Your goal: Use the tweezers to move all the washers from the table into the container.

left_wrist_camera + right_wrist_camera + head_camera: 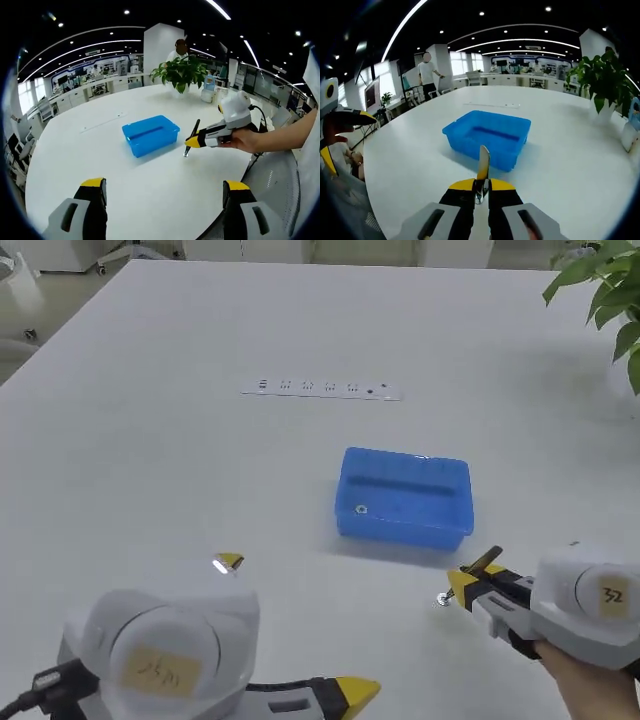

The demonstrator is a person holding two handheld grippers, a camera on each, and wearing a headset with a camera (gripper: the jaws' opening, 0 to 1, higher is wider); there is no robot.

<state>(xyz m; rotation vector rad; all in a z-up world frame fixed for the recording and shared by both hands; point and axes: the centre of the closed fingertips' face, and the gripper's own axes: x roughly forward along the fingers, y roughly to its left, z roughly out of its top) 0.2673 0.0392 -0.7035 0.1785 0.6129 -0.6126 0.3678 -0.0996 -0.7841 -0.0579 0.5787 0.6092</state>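
My right gripper (462, 585) has its jaws pressed together on the tweezers (485, 560). Their tip is down on the white table (200, 460), just beside the near wall of the blue container (400, 525). A small grey washer (443, 600) seems to sit at that tip, though it is too small to be sure. Another washer (361, 509) lies inside the container, so I judge the job started but not finished. My left gripper (292, 626) hovers with jaws spread, holding nothing.

Bright overhead light from ceiling strips (515, 24), soft shadows, fisheye-warped edges
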